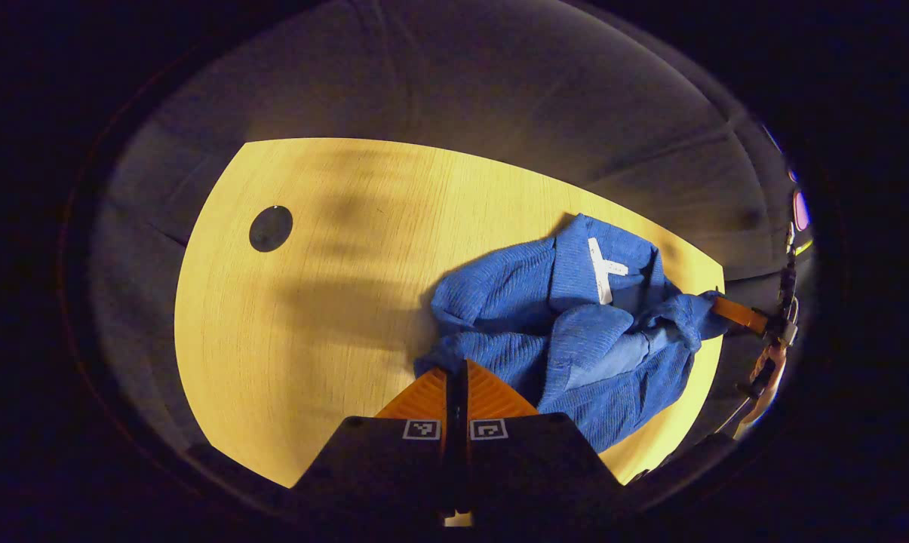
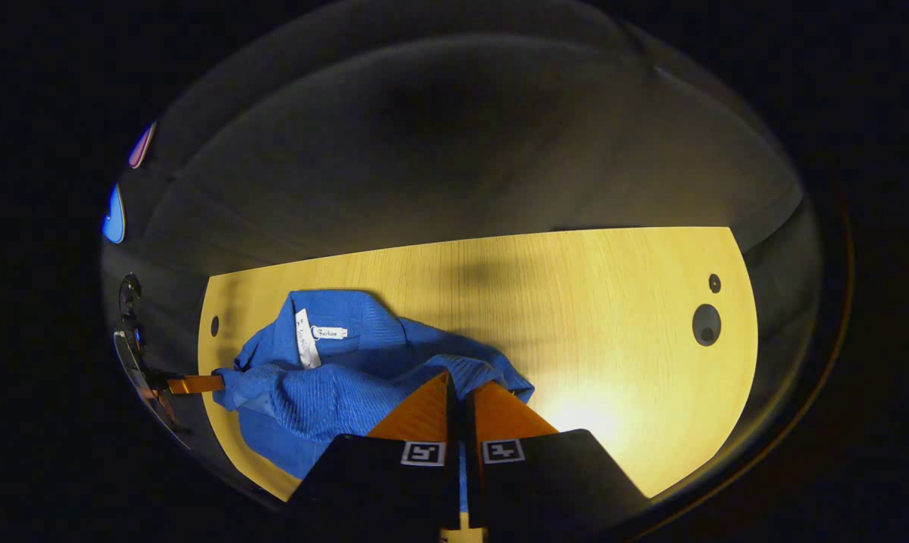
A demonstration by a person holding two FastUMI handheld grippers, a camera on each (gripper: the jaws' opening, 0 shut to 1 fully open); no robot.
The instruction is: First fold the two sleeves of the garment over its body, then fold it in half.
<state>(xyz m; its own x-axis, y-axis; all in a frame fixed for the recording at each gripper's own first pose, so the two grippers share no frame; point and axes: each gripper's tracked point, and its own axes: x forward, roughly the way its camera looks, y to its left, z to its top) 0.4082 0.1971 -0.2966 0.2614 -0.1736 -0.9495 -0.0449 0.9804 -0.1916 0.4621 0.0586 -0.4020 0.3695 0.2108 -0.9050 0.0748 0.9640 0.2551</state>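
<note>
A blue knit garment [image 1: 575,332] lies bunched on the wooden table [image 1: 311,302], its white neck label [image 1: 601,271] facing up. My left gripper [image 1: 456,367] is shut, its tips pinching the garment's near left edge. Farther right, the right gripper [image 1: 718,305] grips the opposite end by the table's edge, with a hand behind it. In the right gripper view the garment [image 2: 333,392] sits crumpled at the left of the table [image 2: 612,317]. My right gripper [image 2: 458,383] is shut on a fold, with blue cloth showing between its fingers. The left gripper [image 2: 216,383] holds the far edge.
A round dark hole [image 1: 271,228] marks the tabletop far left of the garment. In the right gripper view a large hole [image 2: 706,324] and a small one [image 2: 714,283] sit at the table's right end. Bare wood spreads between them and the garment. Dark booth wall surrounds the table.
</note>
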